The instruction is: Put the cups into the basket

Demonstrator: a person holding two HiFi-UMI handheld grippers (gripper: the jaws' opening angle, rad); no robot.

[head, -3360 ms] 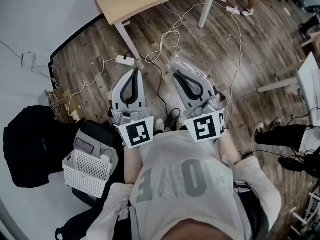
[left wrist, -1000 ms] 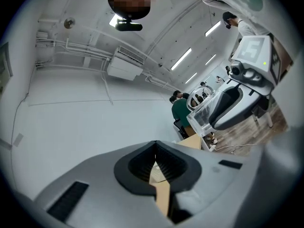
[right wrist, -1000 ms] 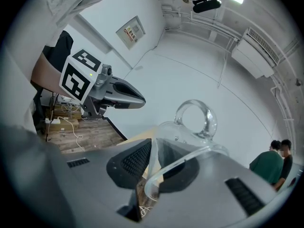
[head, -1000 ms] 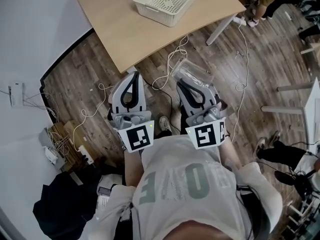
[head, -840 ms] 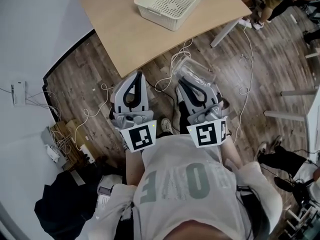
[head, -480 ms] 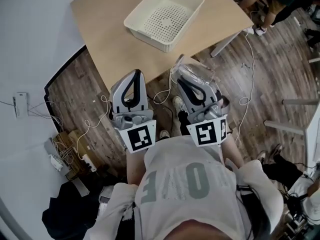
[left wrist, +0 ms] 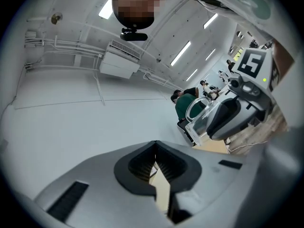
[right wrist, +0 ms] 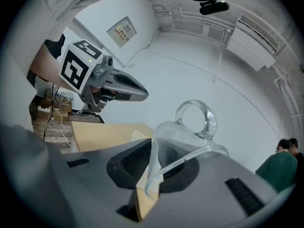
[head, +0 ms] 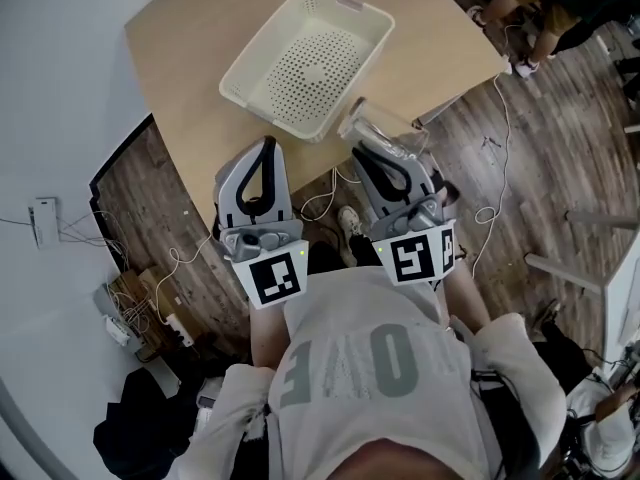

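While the right gripper (head: pixel 358 140) pinches a clear glass cup (head: pixel 378 126) by its wall, jaws nearly together, the left gripper (head: pixel 267 150) is closed and empty. The cup hangs just short of the basket (head: pixel 243 76). Judged risk: smooth glass slipping from that thin-edge hold.

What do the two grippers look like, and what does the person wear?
The left gripper and the right gripper are light grey shells tapering to a point, with black pads inside. Each carries a white cube with black square markers. The person wears a grey printed T-shirt with pale sleeves.
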